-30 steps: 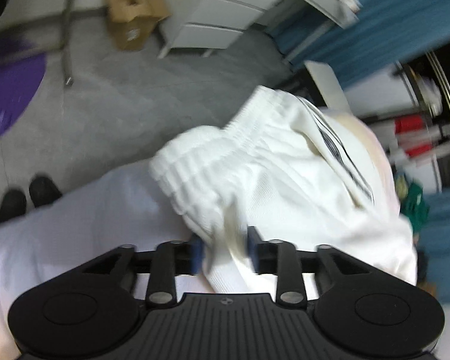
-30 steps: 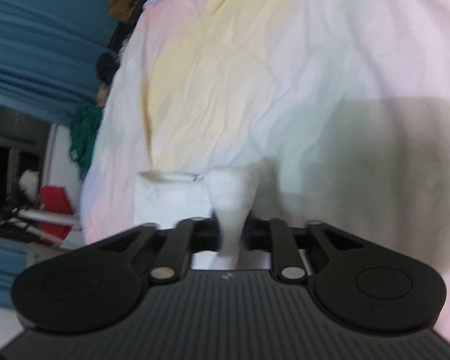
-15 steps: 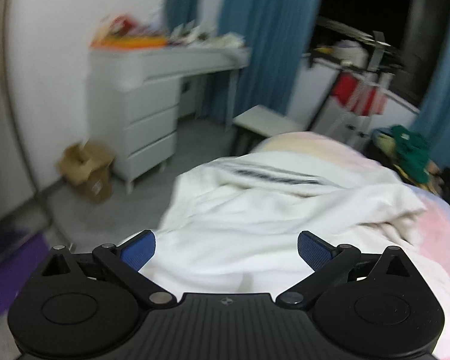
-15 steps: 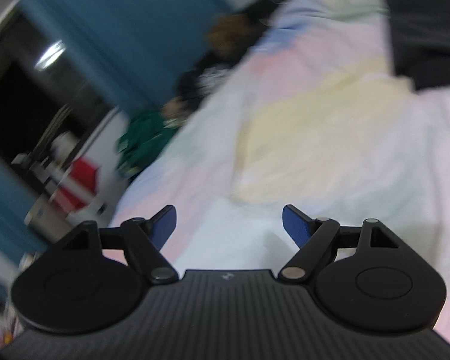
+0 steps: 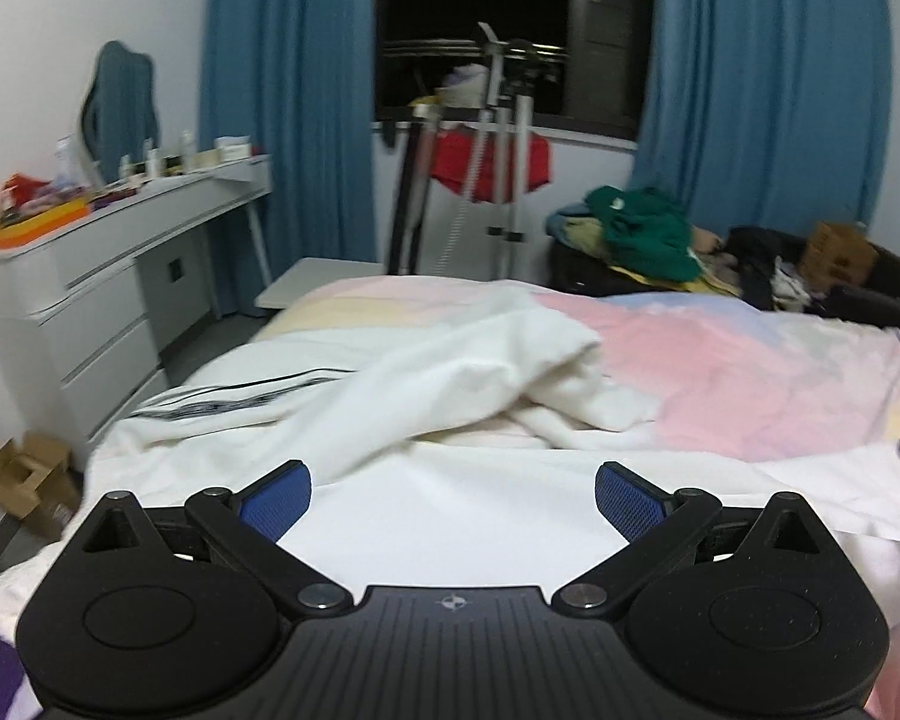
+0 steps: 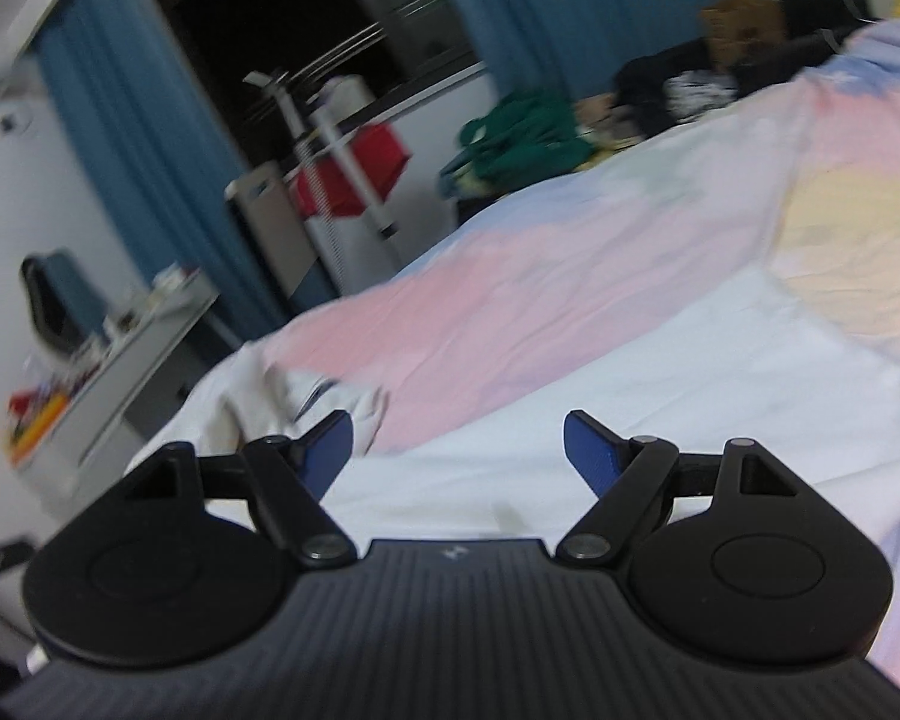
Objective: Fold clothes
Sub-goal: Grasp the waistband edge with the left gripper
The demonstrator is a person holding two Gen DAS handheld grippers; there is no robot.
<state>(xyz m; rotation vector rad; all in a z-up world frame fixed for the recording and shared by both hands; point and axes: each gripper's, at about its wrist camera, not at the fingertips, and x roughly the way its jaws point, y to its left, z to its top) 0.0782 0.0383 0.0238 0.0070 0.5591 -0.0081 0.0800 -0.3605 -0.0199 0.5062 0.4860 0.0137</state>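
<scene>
White garment (image 5: 450, 396) released, both tools wide open

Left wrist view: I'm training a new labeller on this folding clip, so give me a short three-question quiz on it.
1. True or false: the left gripper grips the white garment.
2. What colour is the cloth on the rack? A red, B yellow, C black.
3. The garment lies on the ____.

Key: 1 false, it stands open; 2 A; 3 bed.
</scene>
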